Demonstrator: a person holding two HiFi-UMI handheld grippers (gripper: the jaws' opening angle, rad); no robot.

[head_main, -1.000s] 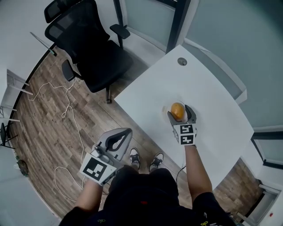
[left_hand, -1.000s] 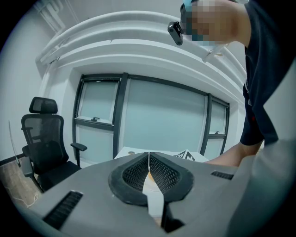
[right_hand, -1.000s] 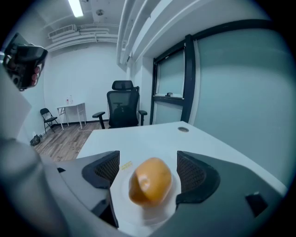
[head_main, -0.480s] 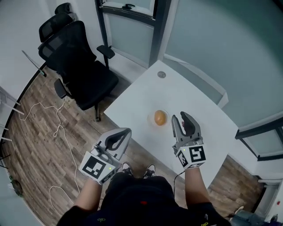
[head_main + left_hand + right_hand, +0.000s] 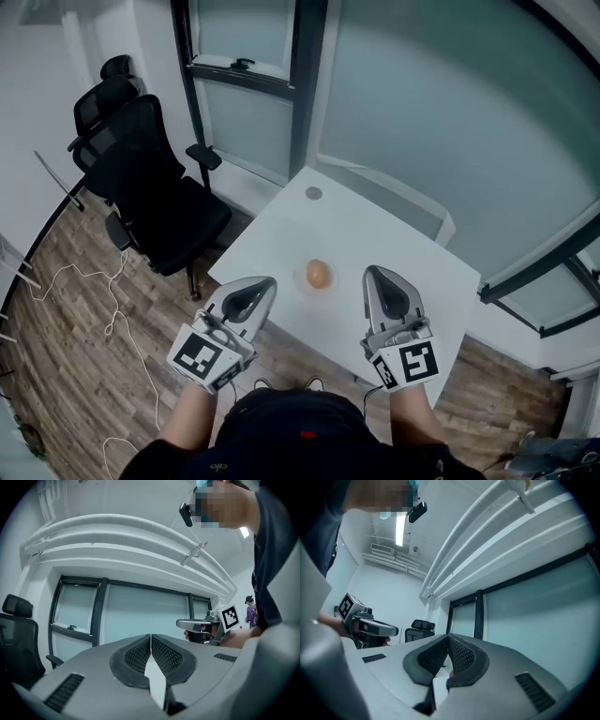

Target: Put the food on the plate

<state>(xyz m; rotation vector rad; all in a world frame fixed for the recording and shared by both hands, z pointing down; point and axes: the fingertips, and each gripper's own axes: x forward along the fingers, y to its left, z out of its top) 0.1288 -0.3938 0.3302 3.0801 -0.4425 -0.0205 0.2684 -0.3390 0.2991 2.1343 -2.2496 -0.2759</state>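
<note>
round orange food (image 5: pixel 318 273): sits on clear plate (image 5: pixel 300 278). likely light, firm, prone to roll; grip across its middle. left gripper (image 5: pixel 266 281), right gripper (image 5: pixel 371 272): jaws together, empty, short of plate.

Table (image 5: pixel 375 239): white top, smooth, matt. Floor (image 5: pixel 75 347): wood-look planks, visible grain, low sheen. Chair (image 5: pixel 155 183): black, mesh-like back, seat apparently cloth. Partition panes (image 5: pixel 441 122): frosted glass, satin finish; frames (image 5: pixel 305 84) dark, metal-looking. Left gripper (image 5: pixel 269 280) and right gripper (image 5: pixel 372 273): grey plastic shells, smooth, matt; pads (image 5: pixel 135 656) black, rubbery, fine waffle texture. Food (image 5: pixel 318 273): orange-brown skin, smooth, slight shine. Plate (image 5: pixel 300 278): pale, material not discernible
</note>
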